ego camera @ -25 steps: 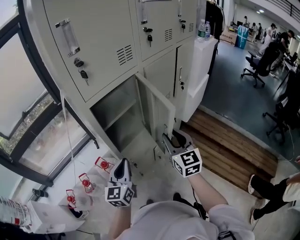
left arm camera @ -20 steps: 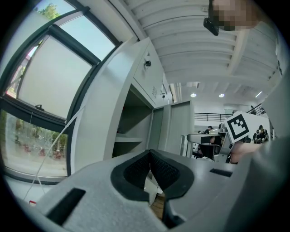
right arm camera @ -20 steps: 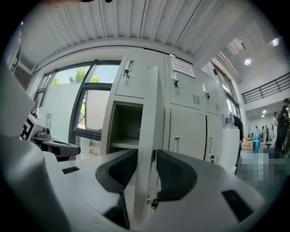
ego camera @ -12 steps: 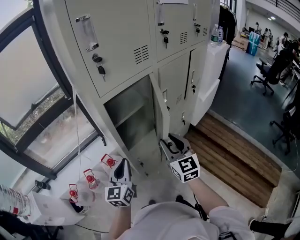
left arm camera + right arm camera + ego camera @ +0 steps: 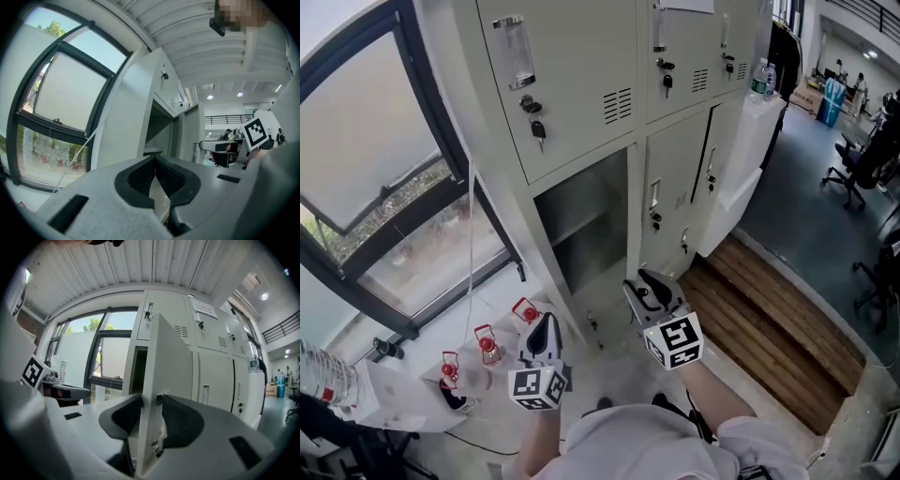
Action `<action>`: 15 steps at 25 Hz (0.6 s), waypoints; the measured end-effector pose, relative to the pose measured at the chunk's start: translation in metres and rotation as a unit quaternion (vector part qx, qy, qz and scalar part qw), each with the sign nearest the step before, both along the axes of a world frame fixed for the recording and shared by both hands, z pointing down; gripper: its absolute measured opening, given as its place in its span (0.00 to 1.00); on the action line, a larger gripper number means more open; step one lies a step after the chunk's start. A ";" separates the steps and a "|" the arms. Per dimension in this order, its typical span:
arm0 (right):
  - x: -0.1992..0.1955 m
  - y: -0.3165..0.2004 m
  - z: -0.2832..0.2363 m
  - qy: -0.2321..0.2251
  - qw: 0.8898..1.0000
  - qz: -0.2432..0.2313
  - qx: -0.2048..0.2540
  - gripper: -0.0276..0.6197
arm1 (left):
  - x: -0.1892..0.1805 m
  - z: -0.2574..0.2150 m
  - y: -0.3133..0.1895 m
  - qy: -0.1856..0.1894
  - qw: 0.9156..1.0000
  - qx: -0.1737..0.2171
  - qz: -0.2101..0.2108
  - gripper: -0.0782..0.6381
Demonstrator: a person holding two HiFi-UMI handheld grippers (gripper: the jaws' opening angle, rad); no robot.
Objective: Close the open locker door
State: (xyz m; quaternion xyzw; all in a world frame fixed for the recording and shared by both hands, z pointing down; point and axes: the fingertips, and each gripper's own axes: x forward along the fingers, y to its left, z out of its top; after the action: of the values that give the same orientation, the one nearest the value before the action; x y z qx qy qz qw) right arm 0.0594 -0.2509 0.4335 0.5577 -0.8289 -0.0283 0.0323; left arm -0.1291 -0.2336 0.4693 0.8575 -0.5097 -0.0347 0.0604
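Overall: a person faces a bank of pale grey lockers (image 5: 572, 66), with a gripper in each hand.
Locker door (image 5: 171, 357): it belongs to the bottom row, leftmost column. It stands swung out roughly square to the locker front, so the head view sees it almost edge-on.
Open compartment (image 5: 581, 220): it is dim inside, with a shelf across it partway up.
Right gripper (image 5: 643, 284): it sits low at the door's free edge. Its jaws are clamped on the panel, one pad against each face.
Left gripper (image 5: 545, 323): it is held low, to the left of the right gripper and apart from the lockers. Its jaws are pressed together at the tips with nothing between them.
Neighbouring doors (image 5: 675, 187): the two lower doors to the right of the open one are shut, each with a handle and a lock.
Keys (image 5: 538, 127): they hang from the locks of the upper row.
Window (image 5: 384, 178): it is dark-framed and lies just left of the lockers.
Red-topped items (image 5: 487, 342): three small ones stand on the floor below the window, near the left gripper.
Wooden platform (image 5: 769, 319): it lies on the floor to the right of the lockers.
White cabinet (image 5: 741, 159): it stands beside the rightmost locker, with bottles (image 5: 759, 77) on top.
Office chairs (image 5: 855, 164): they stand far off at the right edge.
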 end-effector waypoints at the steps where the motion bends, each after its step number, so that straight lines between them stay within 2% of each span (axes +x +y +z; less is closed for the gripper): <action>1: -0.003 -0.001 0.000 0.000 1.000 -0.003 0.000 0.25 | -0.002 0.000 0.000 0.000 1.000 0.000 -0.003 0.12; 15: -0.038 -0.013 -0.002 -0.005 0.999 -0.053 -0.001 0.25 | -0.027 0.000 0.005 -0.002 0.999 -0.002 -0.043 0.12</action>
State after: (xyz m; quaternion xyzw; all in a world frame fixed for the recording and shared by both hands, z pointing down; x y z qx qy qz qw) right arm 0.0213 -0.2642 0.4319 0.5129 -0.8576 -0.0263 0.0269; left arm -0.1565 -0.2288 0.4691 0.8345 -0.5468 -0.0342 0.0595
